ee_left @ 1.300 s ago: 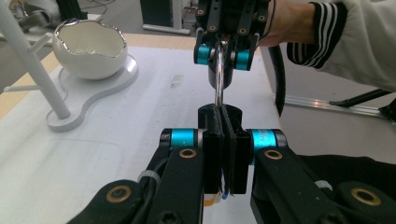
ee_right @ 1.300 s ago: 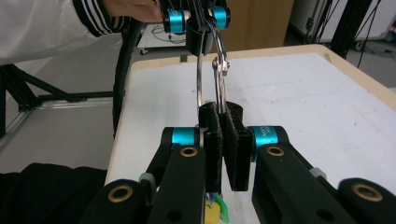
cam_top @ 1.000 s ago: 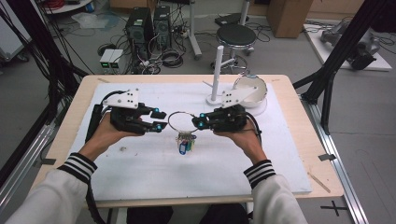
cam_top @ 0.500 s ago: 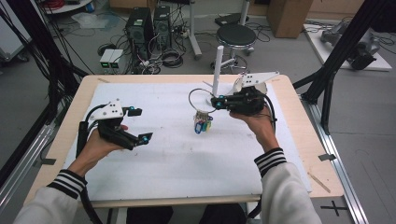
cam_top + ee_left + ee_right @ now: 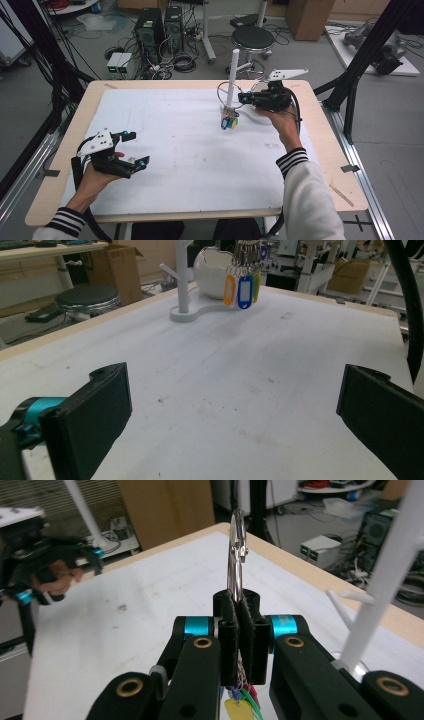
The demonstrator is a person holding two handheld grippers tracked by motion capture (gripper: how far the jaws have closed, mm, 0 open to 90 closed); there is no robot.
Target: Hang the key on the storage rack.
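Note:
My right gripper (image 5: pixel 243 98) is shut on a large metal key ring (image 5: pixel 236 550) at the back right of the table. A bunch of coloured key tags (image 5: pixel 229 121) hangs from the ring, just in front of the white peg stand (image 5: pixel 232 70). In the right gripper view the ring stands upright between the closed jaws, with the tags (image 5: pixel 240 705) below them and the stand's pole (image 5: pixel 387 575) close at the right. My left gripper (image 5: pixel 137 148) is open and holds nothing, low at the front left. Ahead of its wide jaws, the left gripper view shows the tags (image 5: pixel 242 287) and the stand (image 5: pixel 182 285).
A white bowl (image 5: pixel 215 265) sits behind the stand's base. A white sheet (image 5: pixel 185 145) covers most of the wooden table (image 5: pixel 330 165). Beyond the far edge are a stool (image 5: pixel 253 37), computer towers and cables on the floor.
The right gripper has carried the ring and tags from the table's middle to the back right, up to the stand. The left gripper has drawn back to the front left, open.

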